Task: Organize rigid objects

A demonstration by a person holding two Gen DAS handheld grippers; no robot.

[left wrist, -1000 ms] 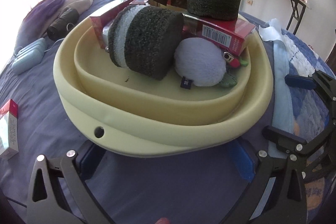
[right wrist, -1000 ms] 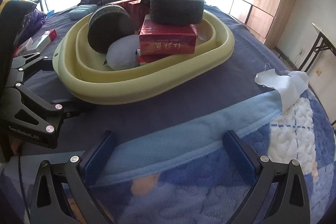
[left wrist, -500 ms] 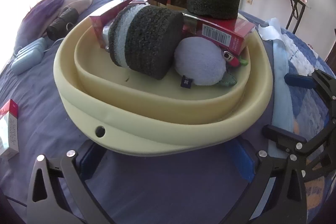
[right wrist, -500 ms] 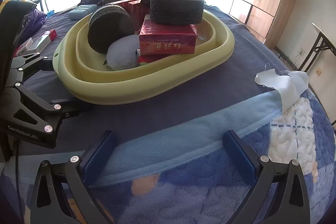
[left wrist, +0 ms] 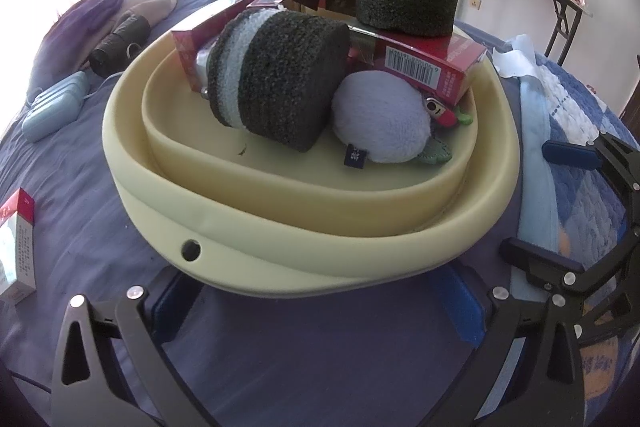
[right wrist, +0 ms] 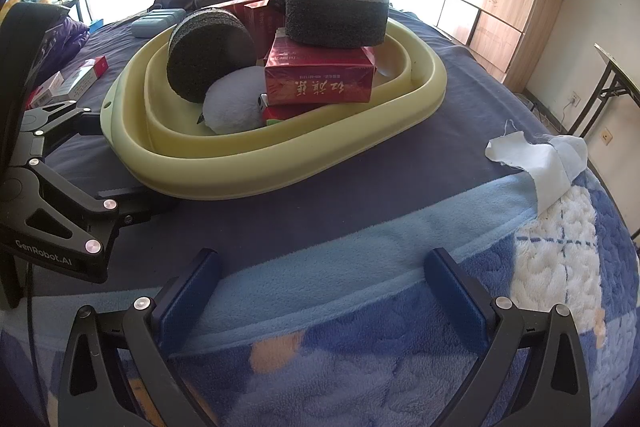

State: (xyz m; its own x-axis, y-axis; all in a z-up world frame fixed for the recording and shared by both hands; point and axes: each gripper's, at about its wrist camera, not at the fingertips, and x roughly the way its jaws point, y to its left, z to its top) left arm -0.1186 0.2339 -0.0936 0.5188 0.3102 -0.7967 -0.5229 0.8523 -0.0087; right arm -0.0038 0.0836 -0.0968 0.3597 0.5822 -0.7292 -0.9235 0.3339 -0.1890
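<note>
Bedspread (left wrist: 304, 367); basin (left wrist: 280, 251) before hand-held gripper (left wrist: 320, 307)

The left gripper (right wrist: 86, 163), seen from the right wrist camera, is carrying the white lettering "GenRobot.AI" on its black body. The red box (right wrist: 320, 83) in the yellow basin (right wrist: 280, 167) is showing four gold Chinese characters on its front face, with a small line of digits above them too fine to read. In the left wrist view, the same red box (left wrist: 424, 67) is displaying a white barcode label whose digits are not legible. The red-and-white carton (left wrist: 16, 247) on the bedspread is bearing small print, unreadable.
</note>
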